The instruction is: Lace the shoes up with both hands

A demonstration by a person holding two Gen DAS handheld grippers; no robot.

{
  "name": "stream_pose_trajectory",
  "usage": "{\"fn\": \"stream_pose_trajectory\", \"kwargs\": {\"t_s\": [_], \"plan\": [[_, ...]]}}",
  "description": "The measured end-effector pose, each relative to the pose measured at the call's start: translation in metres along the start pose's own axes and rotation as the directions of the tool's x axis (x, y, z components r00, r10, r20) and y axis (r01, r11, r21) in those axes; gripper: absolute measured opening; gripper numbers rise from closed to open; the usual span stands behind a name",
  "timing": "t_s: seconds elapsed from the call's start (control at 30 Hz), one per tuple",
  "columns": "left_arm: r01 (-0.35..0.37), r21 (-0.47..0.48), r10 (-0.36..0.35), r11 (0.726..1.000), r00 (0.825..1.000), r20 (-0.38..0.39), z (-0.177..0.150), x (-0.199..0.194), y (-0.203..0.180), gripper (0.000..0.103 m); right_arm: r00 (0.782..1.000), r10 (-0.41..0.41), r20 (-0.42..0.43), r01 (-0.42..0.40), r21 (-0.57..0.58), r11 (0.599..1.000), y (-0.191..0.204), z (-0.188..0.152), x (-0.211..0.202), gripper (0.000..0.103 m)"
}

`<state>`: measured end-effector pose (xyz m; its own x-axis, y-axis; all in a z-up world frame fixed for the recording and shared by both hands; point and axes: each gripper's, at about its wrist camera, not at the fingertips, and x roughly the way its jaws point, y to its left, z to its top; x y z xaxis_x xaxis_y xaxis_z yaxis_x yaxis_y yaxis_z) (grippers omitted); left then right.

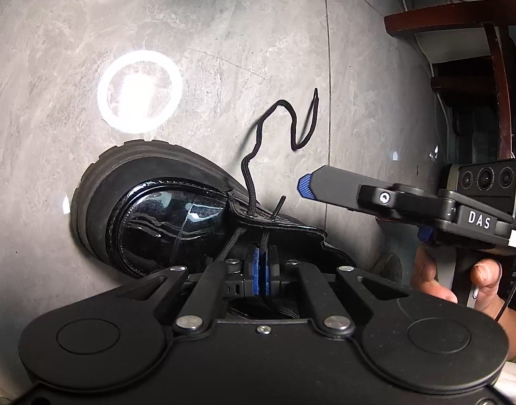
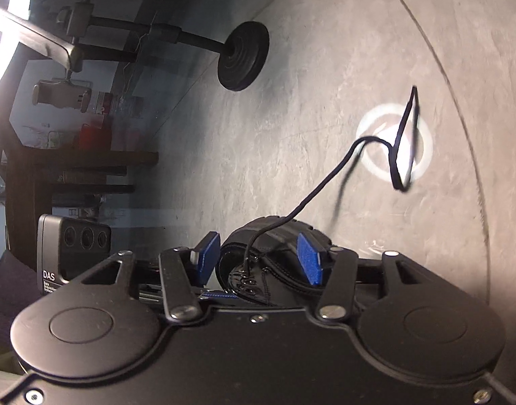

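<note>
Your left gripper (image 1: 260, 263) had its jaws clamped on the black lace (image 1: 265, 240) at the boot (image 1: 163, 216). Right gripper (image 2: 258, 258) jaws stood apart, empty, straddling the boot on the grey floor (image 1: 224, 33); free lace end (image 1: 301, 125) lay beyond.

Ring-light glare (image 1: 139, 91) on floor (image 1: 224, 33) — fisheye warp, lace (image 2: 403, 141) blurred.

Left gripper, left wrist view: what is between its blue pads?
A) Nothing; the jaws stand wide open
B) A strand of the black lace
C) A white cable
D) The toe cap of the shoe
B: the left gripper has its blue pads pressed together on a strand of the black lace that runs down from the eyelets of the glossy black shoe.
</note>
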<state>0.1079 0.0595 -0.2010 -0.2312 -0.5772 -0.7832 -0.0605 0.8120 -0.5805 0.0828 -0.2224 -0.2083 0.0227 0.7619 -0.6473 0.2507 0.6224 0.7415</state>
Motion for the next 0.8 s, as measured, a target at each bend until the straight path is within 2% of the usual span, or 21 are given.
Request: {"fn": "stream_pose_trajectory", "kwargs": {"t_s": [0.13, 0.23, 0.3, 0.33, 0.37, 0.57, 0.63, 0.67, 0.7, 0.73, 0.8], "plan": [[-0.001, 0.011, 0.001, 1.0, 1.0, -0.001, -0.001, -0.001, -0.002, 0.003, 0.999, 0.025, -0.029, -0.025, 0.002, 1.0, 0.003, -0.004, 0.008, 0.055], [-0.002, 0.017, 0.002, 1.0, 1.0, 0.0, -0.001, -0.001, -0.003, 0.003, 0.999, 0.015, -0.032, -0.016, -0.018, 1.0, 0.007, -0.005, 0.011, 0.046], [-0.003, 0.018, 0.003, 1.0, 1.0, 0.001, -0.002, 0.0, -0.003, 0.003, 0.999, 0.006, -0.04, -0.008, -0.03, 1.0, 0.009, -0.006, 0.015, 0.026], [-0.002, 0.018, 0.002, 1.0, 1.0, -0.001, -0.002, 0.0, -0.003, 0.003, 0.999, 0.005, -0.04, -0.007, -0.043, 0.999, 0.01, -0.007, 0.015, 0.007], [-0.002, 0.015, 0.002, 1.0, 1.0, -0.001, -0.002, 0.0, -0.003, 0.003, 0.999, 0.003, -0.04, -0.006, -0.057, 0.998, 0.011, -0.009, 0.016, 0.004], [0.025, 0.036, -0.026, 0.999, 0.999, 0.025, -0.003, -0.01, -0.001, 0.006, 1.0, -0.004, -0.002, 0.004, -0.066, 0.998, 0.013, -0.008, 0.008, 0.003], [0.03, 0.055, -0.034, 0.998, 0.997, 0.072, -0.004, -0.023, -0.001, 0.018, 1.0, -0.003, 0.014, 0.004, -0.063, 0.998, 0.013, -0.006, 0.003, 0.003], [0.016, 0.075, -0.024, 0.997, 0.993, 0.111, -0.006, -0.03, -0.002, 0.034, 1.0, 0.0, 0.021, 0.002, -0.06, 0.998, 0.013, -0.005, 0.0, 0.003], [-0.005, 0.109, -0.012, 0.994, 0.988, 0.156, -0.007, -0.039, -0.006, 0.057, 1.0, 0.0, 0.03, 0.001, -0.058, 0.998, 0.013, -0.004, -0.002, 0.003], [-0.033, 0.158, -0.002, 0.987, 0.977, 0.214, -0.009, -0.048, -0.012, 0.065, 0.999, 0.006, 0.039, -0.003, -0.056, 0.998, 0.014, -0.003, -0.005, 0.003], [-0.073, 0.234, 0.005, 0.969, 0.96, 0.279, -0.013, -0.057, -0.022, 0.069, 0.999, 0.007, 0.051, -0.004, -0.059, 0.998, 0.015, -0.001, -0.008, 0.003]]}}
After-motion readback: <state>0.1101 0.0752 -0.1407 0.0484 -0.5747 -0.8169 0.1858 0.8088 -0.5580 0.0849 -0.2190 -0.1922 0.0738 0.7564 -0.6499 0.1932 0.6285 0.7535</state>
